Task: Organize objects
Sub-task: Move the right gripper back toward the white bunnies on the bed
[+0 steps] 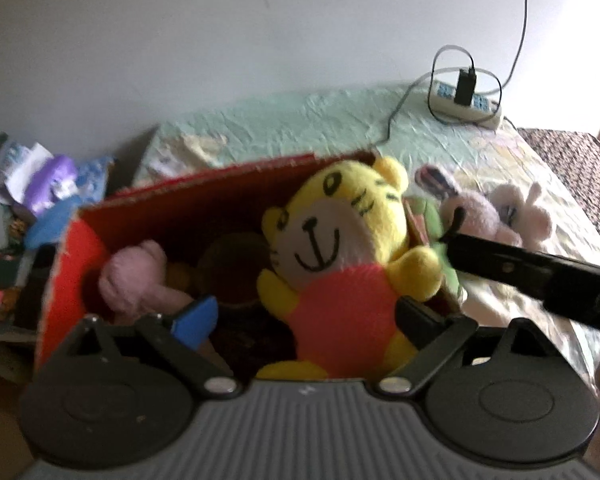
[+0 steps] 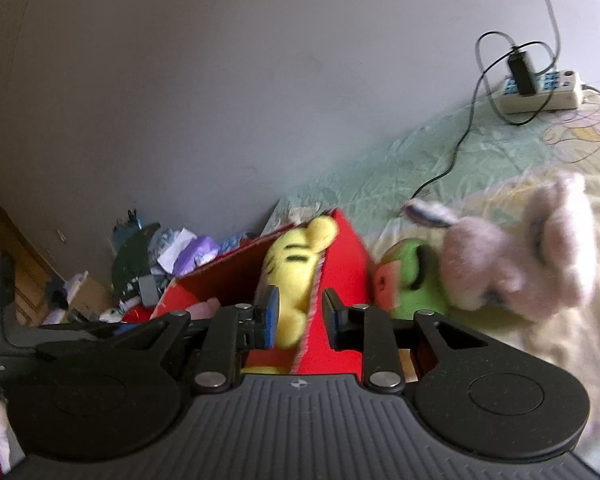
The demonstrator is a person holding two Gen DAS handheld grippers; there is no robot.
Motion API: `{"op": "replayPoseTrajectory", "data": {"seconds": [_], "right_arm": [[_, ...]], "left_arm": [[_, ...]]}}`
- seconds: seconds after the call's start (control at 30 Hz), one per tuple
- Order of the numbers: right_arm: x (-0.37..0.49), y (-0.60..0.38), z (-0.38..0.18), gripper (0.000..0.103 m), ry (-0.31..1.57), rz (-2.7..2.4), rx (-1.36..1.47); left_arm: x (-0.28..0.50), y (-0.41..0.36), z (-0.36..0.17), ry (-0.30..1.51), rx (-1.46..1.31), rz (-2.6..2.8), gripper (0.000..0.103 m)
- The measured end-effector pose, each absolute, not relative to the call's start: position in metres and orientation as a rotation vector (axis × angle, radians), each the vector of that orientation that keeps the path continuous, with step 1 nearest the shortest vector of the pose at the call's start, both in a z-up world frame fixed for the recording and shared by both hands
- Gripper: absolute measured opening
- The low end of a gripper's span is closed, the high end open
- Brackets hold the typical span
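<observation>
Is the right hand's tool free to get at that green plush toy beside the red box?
Probably yes. The green plush toy lies on the bed just right of the right tool, outside the red box; only the pale bunny crowds its far side.

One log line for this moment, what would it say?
left gripper: open over yellow tiger | tiger: in red box | right gripper: slightly open at box wall
</observation>
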State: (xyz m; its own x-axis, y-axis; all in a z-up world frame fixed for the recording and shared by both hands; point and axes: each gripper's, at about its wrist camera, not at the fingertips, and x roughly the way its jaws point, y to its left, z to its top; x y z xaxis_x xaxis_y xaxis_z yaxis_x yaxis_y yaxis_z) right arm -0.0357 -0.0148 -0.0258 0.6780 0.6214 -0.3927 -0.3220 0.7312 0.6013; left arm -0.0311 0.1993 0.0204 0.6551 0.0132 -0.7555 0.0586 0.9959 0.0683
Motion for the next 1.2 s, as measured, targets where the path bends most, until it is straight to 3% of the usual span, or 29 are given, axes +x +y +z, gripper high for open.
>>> {"op": "replayPoseTrajectory", "data": {"seconds": [0.33, 0.53, 0.77, 0.87, 1.07, 1.2], "right_arm": [[-0.035, -0.101, -0.037, 0.027, 0.661, 0.414, 0.567], [-0.026, -0.130, -0.041, 0.029, 0.665, 0.361, 0.538], [0.012, -0.139, -0.048, 0.032, 0.704, 0.352, 0.525], [0.025, -0.127, -0.057, 0.039, 0.743, 0.362, 0.478], [0.028, -0.128, -0.071, 0.036, 0.758, 0.341, 0.440], [0.026, -0.139, -0.071, 0.027, 0.762, 0.349, 0.425]], "left_arm": [[-0.041, 0.143, 0.062, 0.722, 0.052, -0.144, 0.092], [-0.031, 0.090, 0.040, 0.772, 0.087, -0.225, 0.084], [-0.018, 0.056, 0.008, 0.861, 0.073, -0.250, 0.083], [-0.018, 0.051, 0.000, 0.894, 0.063, -0.238, 0.084], [-0.018, 0.048, -0.007, 0.922, 0.069, -0.198, 0.084], [-0.014, 0.049, -0.009, 0.930, 0.047, -0.187, 0.085]]}}
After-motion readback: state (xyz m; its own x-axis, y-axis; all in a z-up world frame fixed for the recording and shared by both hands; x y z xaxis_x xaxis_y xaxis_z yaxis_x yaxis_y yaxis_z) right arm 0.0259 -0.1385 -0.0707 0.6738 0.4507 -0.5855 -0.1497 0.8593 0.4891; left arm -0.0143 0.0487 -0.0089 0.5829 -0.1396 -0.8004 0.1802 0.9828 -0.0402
